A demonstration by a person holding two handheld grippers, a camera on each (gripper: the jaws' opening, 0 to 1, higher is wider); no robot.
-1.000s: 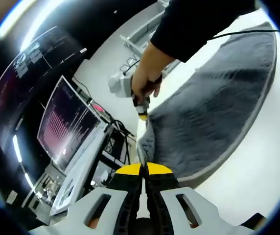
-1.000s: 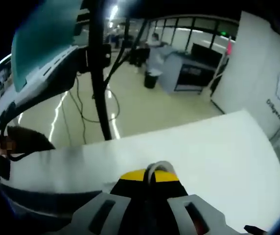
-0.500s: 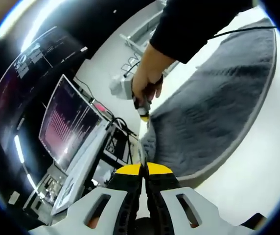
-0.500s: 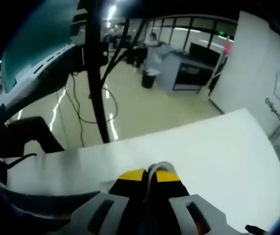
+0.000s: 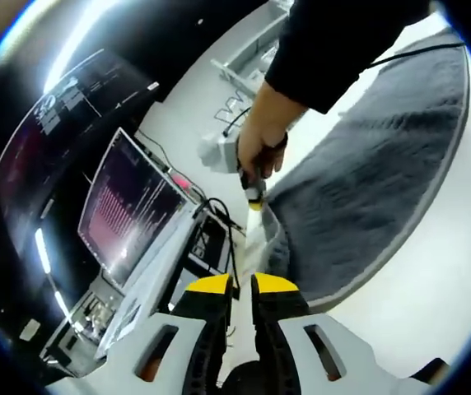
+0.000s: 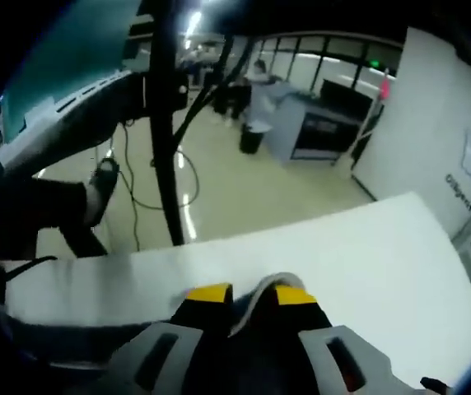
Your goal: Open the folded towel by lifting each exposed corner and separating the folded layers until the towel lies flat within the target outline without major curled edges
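A grey towel [image 5: 367, 173] lies spread on the white table [image 5: 433, 304] in the left gripper view. Its near edge rises in a fold just ahead of my left gripper [image 5: 242, 284], whose yellow-tipped jaws stand slightly apart. A hand [image 5: 260, 144] holds my right gripper [image 5: 254, 197] at the towel's raised corner. In the right gripper view the right gripper [image 6: 252, 293] has its jaws parted, and a pale towel edge [image 6: 262, 286] sits loosely between them above the white table [image 6: 342, 255].
Two dark monitors [image 5: 132, 206] [image 5: 54, 115] and cables [image 5: 215, 214] stand past the table's edge on the left. In the right gripper view a black pole [image 6: 165, 123], a person's shoe [image 6: 100, 185] and a shiny floor lie beyond the table.
Both grippers' jaws have parted; they were pressed together on the towel edge before. The hand with the right gripper has shifted slightly right in the left gripper view.
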